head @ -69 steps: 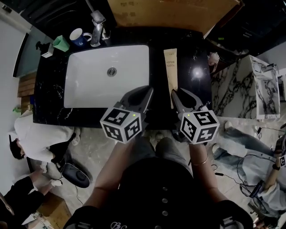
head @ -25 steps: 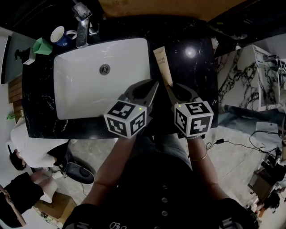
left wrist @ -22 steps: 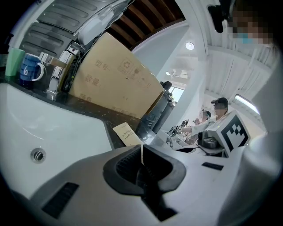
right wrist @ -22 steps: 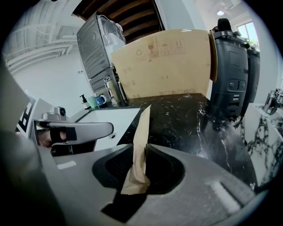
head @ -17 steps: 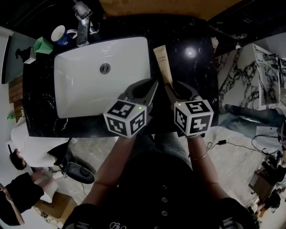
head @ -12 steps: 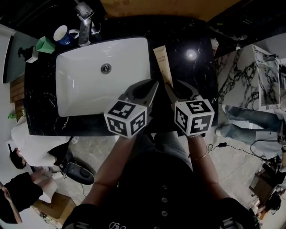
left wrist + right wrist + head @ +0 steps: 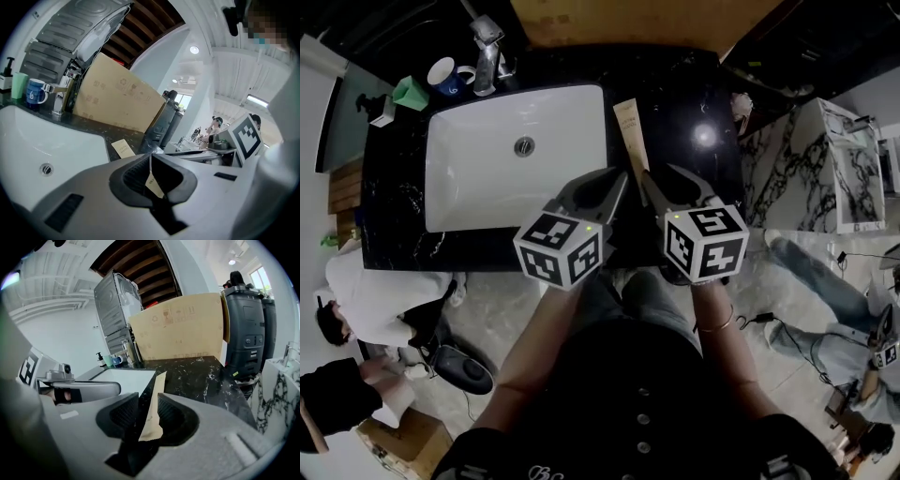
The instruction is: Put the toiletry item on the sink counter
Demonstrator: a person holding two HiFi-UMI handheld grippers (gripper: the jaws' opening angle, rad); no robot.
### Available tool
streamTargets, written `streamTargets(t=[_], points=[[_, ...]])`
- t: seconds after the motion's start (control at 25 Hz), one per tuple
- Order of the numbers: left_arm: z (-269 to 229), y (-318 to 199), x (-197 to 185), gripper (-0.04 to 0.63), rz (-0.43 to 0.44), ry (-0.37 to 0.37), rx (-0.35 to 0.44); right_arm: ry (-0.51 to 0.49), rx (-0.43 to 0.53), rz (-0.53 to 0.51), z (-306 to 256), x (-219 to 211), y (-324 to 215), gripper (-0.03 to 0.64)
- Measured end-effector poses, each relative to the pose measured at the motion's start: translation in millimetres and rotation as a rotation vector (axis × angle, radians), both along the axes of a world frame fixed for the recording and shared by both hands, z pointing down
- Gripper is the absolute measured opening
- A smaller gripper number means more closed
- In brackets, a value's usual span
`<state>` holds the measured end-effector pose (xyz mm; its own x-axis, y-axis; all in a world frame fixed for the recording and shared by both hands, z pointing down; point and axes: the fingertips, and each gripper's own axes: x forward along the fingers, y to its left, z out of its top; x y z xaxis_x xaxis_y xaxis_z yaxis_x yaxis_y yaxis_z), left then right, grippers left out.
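The toiletry item is a flat tan tube lying lengthwise on the black counter, just right of the white sink. My right gripper hovers over the tube's near end. In the right gripper view its jaws have just been opening, and the tube shows in the gap with neither pad pressing it, so the right gripper is open. My left gripper is beside it, over the counter strip at the sink's edge. Its tips meet and hold nothing, and the tube shows beyond them.
A faucet, a blue mug and a green cup stand at the sink's far left corner. A cardboard sheet leans behind the counter. A person crouches on the floor at the left.
Both grippers have lifted slightly toward the head camera. The tube has stayed flat on the counter, in the same spot beside the sink.
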<state>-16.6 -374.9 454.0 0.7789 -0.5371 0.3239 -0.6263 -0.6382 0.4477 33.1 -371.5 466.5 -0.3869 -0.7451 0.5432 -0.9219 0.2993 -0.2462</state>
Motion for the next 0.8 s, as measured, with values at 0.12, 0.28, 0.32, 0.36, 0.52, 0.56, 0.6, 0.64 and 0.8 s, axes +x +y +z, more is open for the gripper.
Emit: streamTargets(t=[0.12, 0.28, 0.32, 0.36, 0.52, 0.56, 0.6, 0.64, 0.8], points=[[-10.0, 8.5, 0.7, 0.018, -0.021, 0.017, 0.011, -0.021, 0.033, -0.018, -11.0, -0.8, 8.3, 0.123], [-22.0, 18.7, -3.1, 0.018, -0.057, 0.026, 0.029, -0.062, 0.078, -0.040, -26.3, -4.1, 20.2, 0.123], [-25.1, 21.8, -3.5, 0.018, -0.063, 0.031, 0.034, -0.079, 0.088, -0.044, -30.6, -4.5, 23.1, 0.123], [-28.5, 24.9, -3.6, 0.018, -0.070, 0.035, 0.040, -0.096, 0.099, -0.050, -35.3, -4.6, 25.6, 0.118], [-43.2, 37.0, -3.8, 0.018, -0.096, 0.041, 0.077, -0.123, 0.155, -0.073, -55.7, -3.0, 34.8, 0.092], [-46.8, 39.7, -3.8, 0.018, -0.102, 0.044, 0.085, -0.125, 0.167, -0.080, -60.1, -2.6, 37.4, 0.092], [-50.2, 42.5, -3.8, 0.018, -0.108, 0.050, 0.091, -0.128, 0.178, -0.088, -63.7, -2.4, 40.3, 0.092], [-53.4, 45.6, -3.8, 0.018, -0.114, 0.059, 0.096, -0.130, 0.186, -0.096, -66.4, -2.4, 43.5, 0.091], [-64.3, 56.9, -3.1, 0.018, -0.134, 0.076, 0.122, -0.127, 0.219, -0.122, -74.0, -2.6, 56.3, 0.072]])
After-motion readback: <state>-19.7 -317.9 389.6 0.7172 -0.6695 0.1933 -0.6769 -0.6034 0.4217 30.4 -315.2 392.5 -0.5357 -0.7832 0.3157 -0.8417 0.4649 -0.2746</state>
